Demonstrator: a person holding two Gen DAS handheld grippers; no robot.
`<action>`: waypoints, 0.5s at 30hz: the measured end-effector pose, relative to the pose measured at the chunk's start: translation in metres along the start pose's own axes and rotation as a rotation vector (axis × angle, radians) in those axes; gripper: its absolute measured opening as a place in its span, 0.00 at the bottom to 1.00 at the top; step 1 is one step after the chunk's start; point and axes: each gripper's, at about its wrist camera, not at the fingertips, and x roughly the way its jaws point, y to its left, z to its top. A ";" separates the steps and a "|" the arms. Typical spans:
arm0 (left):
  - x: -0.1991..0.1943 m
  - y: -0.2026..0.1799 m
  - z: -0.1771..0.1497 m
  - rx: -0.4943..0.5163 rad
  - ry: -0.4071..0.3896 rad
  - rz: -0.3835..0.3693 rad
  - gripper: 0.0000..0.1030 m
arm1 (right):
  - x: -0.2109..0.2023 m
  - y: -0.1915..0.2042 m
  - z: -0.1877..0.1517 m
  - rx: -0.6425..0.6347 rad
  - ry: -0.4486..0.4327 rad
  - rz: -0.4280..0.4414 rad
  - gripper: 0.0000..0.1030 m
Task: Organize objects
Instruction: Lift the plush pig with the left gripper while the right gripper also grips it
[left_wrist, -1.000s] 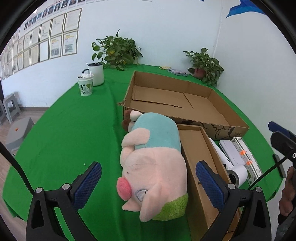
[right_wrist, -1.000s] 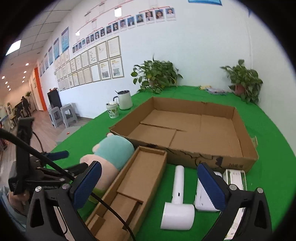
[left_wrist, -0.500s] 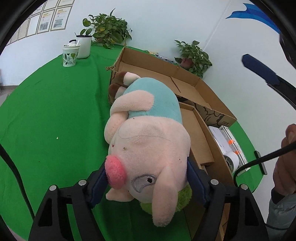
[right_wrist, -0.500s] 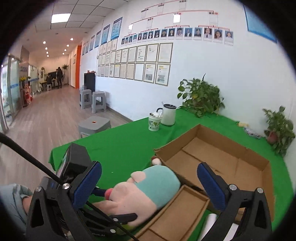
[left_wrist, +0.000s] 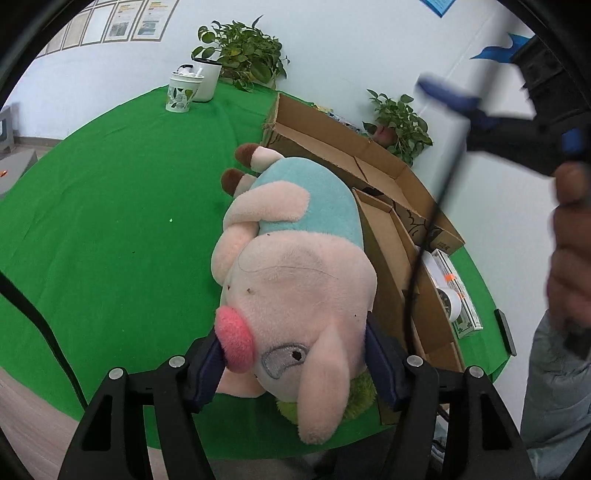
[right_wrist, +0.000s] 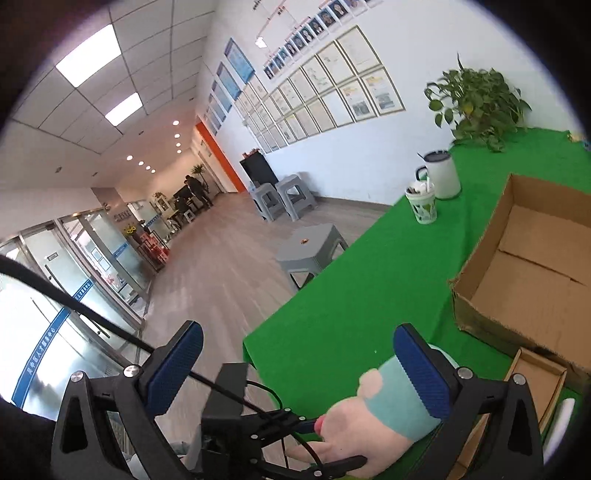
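A pink plush pig (left_wrist: 291, 258) in a light blue shirt lies on the green table, head toward me. My left gripper (left_wrist: 295, 362) is shut on the pig's head, a blue pad on each side. In the right wrist view the pig (right_wrist: 384, 413) shows low down with the left gripper (right_wrist: 325, 443) clamped on it. My right gripper (right_wrist: 299, 369) is open and empty, held above the table's near edge; it also shows in the left wrist view (left_wrist: 480, 107) at the upper right. A large open cardboard box (left_wrist: 354, 147) stands behind the pig.
A narrow cardboard tray (left_wrist: 402, 280) lies right of the pig, with white items (left_wrist: 450, 295) beyond it. A patterned cup (left_wrist: 181, 94) and white kettle (left_wrist: 205, 79) stand at the back left. Potted plants (left_wrist: 243, 55) line the wall. Grey stools (right_wrist: 310, 251) stand beside the table.
My left gripper moved in and closed on the pig's head. My right gripper rose and swung left, away from the boxes, staying open.
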 end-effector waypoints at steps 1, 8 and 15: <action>-0.001 -0.001 -0.001 0.003 -0.005 0.007 0.63 | 0.010 -0.011 -0.006 0.025 0.035 -0.044 1.00; -0.001 -0.009 -0.004 0.023 -0.013 0.038 0.63 | 0.064 -0.081 -0.051 0.217 0.262 -0.314 1.00; 0.000 -0.014 -0.006 0.028 -0.015 0.061 0.63 | 0.093 -0.066 -0.064 0.153 0.309 -0.364 1.00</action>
